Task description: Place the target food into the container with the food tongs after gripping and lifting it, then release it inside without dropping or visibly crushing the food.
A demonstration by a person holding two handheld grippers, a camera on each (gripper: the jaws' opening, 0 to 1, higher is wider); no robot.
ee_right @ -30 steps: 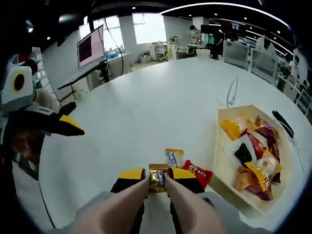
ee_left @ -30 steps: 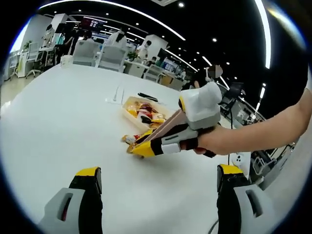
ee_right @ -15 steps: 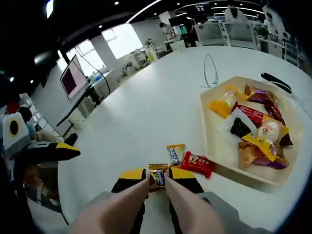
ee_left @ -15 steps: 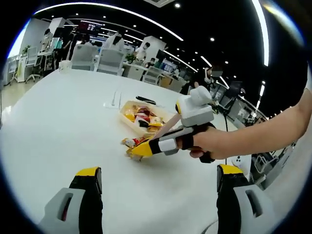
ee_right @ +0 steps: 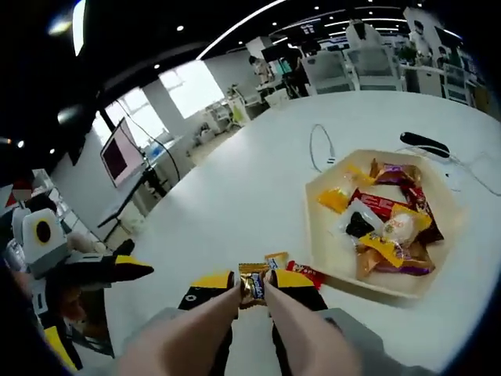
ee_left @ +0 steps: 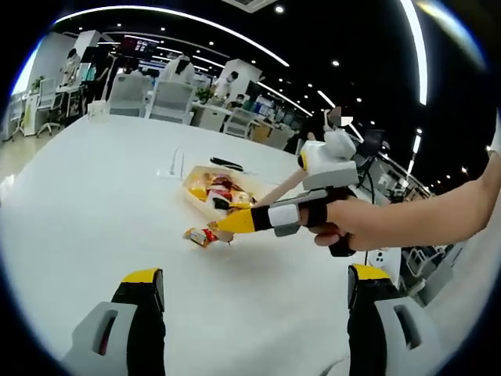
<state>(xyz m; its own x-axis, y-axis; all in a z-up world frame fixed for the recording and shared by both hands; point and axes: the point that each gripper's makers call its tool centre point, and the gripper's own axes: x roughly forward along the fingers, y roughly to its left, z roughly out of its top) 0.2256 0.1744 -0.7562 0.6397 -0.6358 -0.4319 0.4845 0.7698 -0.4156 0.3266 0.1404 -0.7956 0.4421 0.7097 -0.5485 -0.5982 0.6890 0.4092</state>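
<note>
Snacks (ee_right: 291, 270) lie beside the tray (ee_right: 319, 235); right claw (ee_right: 251, 283) clamps a candy (ee_right: 251, 282); left claw (ee_left: 254, 283) gapes apart.

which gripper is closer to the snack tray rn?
Right. The right gripper, shut on a gold-wrapped candy, hangs just short of the tray. The left gripper is open and well back across the table from it.

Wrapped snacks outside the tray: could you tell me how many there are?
3: a gold snack gripped by the right gripper, a yellow one and a red one on the table beside the tray.
</note>
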